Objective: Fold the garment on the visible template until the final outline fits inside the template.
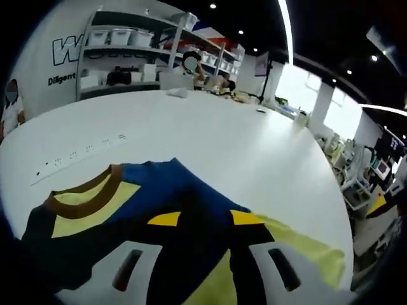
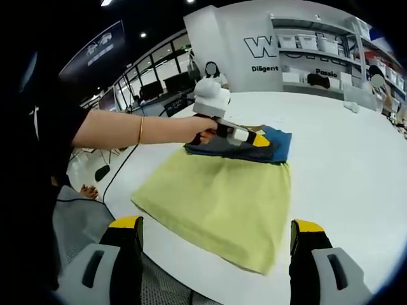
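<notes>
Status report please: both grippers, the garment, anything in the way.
Left gripper low over the garment's blue end, grip unclear. Right gripper open, hovering short of the yellow hem. White table bare around it.

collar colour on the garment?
Brown, on the collar of the blue-and-yellow garment; clearest in the left gripper view.

Open-plan lab or office — white desk (image 1: 241, 152), shelving with storage bins (image 1: 127, 38), wall lettering (image 2: 267, 46), ceiling strip lights (image 1: 286, 28).
</notes>
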